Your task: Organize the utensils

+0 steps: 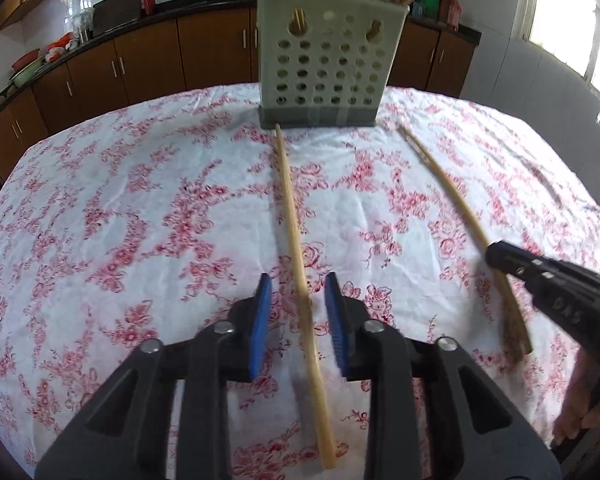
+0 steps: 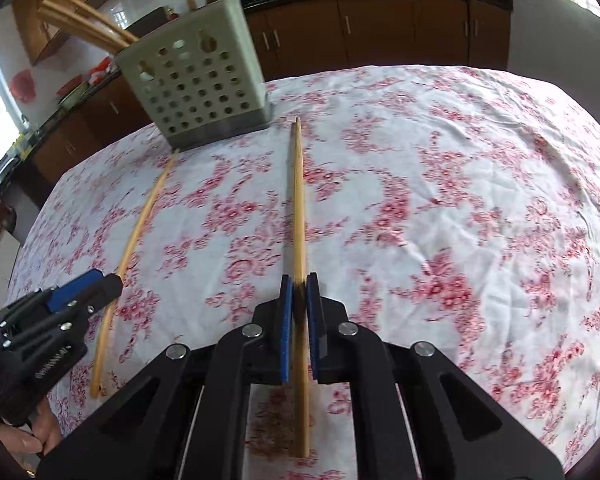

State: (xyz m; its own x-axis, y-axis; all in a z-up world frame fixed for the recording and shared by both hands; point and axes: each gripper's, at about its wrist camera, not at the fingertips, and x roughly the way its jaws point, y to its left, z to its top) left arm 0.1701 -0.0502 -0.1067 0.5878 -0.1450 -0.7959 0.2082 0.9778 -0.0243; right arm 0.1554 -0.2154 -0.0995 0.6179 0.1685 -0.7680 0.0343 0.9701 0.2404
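A perforated grey-green utensil holder (image 1: 327, 60) stands at the far side of the table and has several chopsticks in it; it also shows in the right wrist view (image 2: 198, 80). One wooden chopstick (image 1: 296, 248) lies on the cloth and runs between the fingers of my open left gripper (image 1: 298, 286), untouched by the pads. My right gripper (image 2: 300, 280) is shut on a pair of chopsticks (image 2: 298, 200) that points at the holder. That pair shows in the left wrist view (image 1: 460, 216), and the lone chopstick in the right wrist view (image 2: 140, 224).
The table wears a white cloth with red flowers (image 1: 140, 200). Brown kitchen cabinets (image 1: 148, 60) and a dark counter with pots run behind it. A bright window (image 1: 572, 8) is at the right.
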